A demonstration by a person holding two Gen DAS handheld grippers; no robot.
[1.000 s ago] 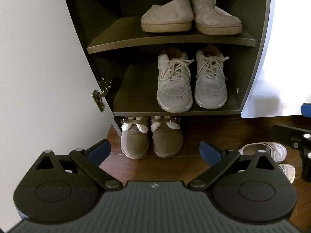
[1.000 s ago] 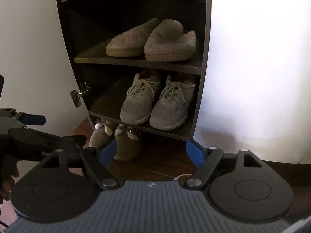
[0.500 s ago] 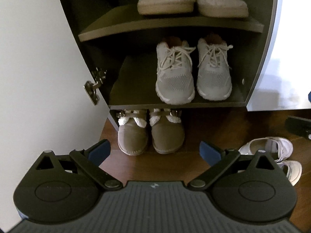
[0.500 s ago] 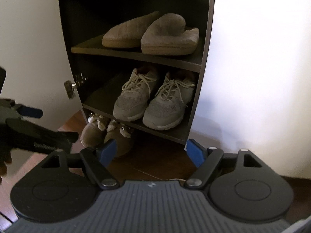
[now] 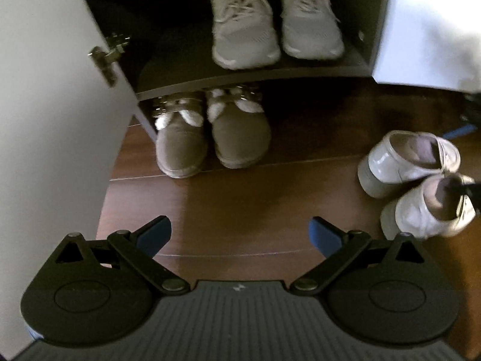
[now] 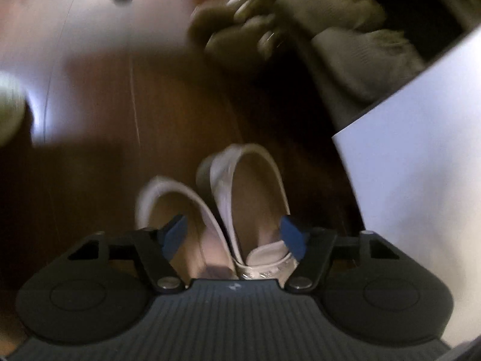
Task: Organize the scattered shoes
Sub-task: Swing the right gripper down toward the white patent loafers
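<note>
Right wrist view puts my right gripper (image 6: 233,236) over the pair of glossy white chunky-soled strap shoes (image 6: 240,210) on the dark wooden floor (image 6: 90,120), jaws closing around both inner walls, pads not yet pressing. They look light, stiff, slick (patent finish). I'd pinch those touching walls. My left gripper (image 5: 240,236) hangs open, empty.

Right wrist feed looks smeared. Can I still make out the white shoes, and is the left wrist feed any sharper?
Right wrist view: heavy motion blur, yet the white shoes read between the closing right claw tips. Left wrist view: sharper, fisheye-bent, dim cabinet.
</note>
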